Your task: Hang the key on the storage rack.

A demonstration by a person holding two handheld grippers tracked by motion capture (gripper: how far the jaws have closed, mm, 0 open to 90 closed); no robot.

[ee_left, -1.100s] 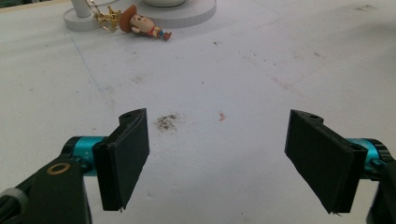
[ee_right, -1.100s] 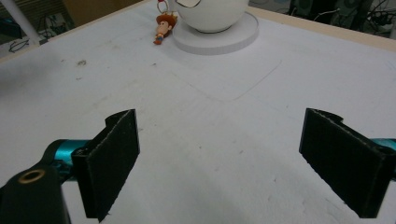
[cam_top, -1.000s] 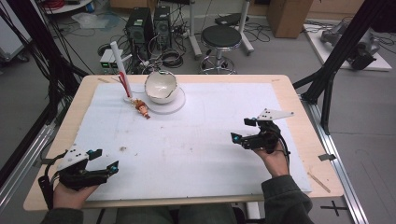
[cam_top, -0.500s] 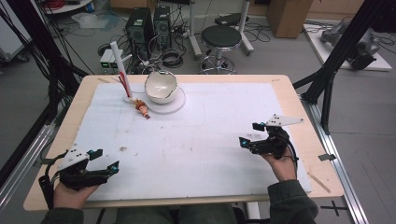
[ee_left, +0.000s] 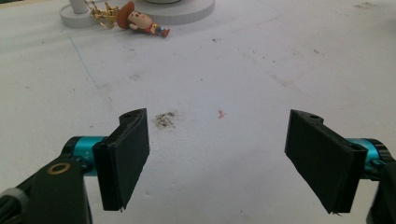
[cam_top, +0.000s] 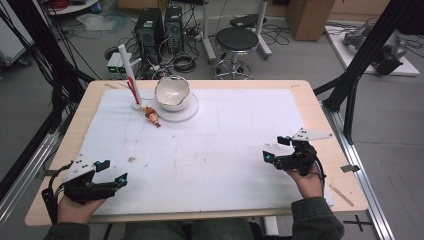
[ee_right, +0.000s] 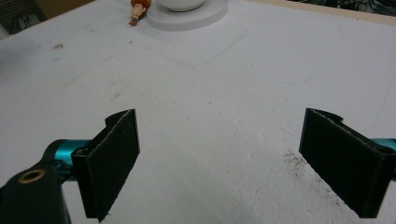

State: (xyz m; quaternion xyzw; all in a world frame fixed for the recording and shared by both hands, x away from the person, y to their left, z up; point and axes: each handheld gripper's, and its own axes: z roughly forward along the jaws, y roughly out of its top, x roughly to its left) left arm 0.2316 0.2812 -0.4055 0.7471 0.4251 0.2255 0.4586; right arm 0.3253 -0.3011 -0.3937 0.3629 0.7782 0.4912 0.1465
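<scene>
Left claw [cam_top: 116,181]: your jaws stand wide apart and hold nothing, low at the near left corner of the white-covered wooden counter [cam_top: 230,150].
Toy figure: the small cowboy-doll keychain with a brown hat and gold chain [cam_top: 153,117] lies flat at the far left of the counter, well apart from both claws; in the left gripper view it sits far ahead, left of the line between your jaws.
Stand: the white post with a red strip on a round white base [cam_top: 131,75] rises just beside the doll, the chain reaching toward its base.
Bowl: the white round ceramic bowl [cam_top: 172,93] rests tilted on a white disc [cam_top: 187,111], just right of the doll.
Right claw [cam_top: 270,156]: your jaws are spread and empty, near the right edge.
Risk: a long reach likely ends between crowded neighbours; come in too wide and a jaw could clip the bowl or topple the post, and the chain may snag.
</scene>
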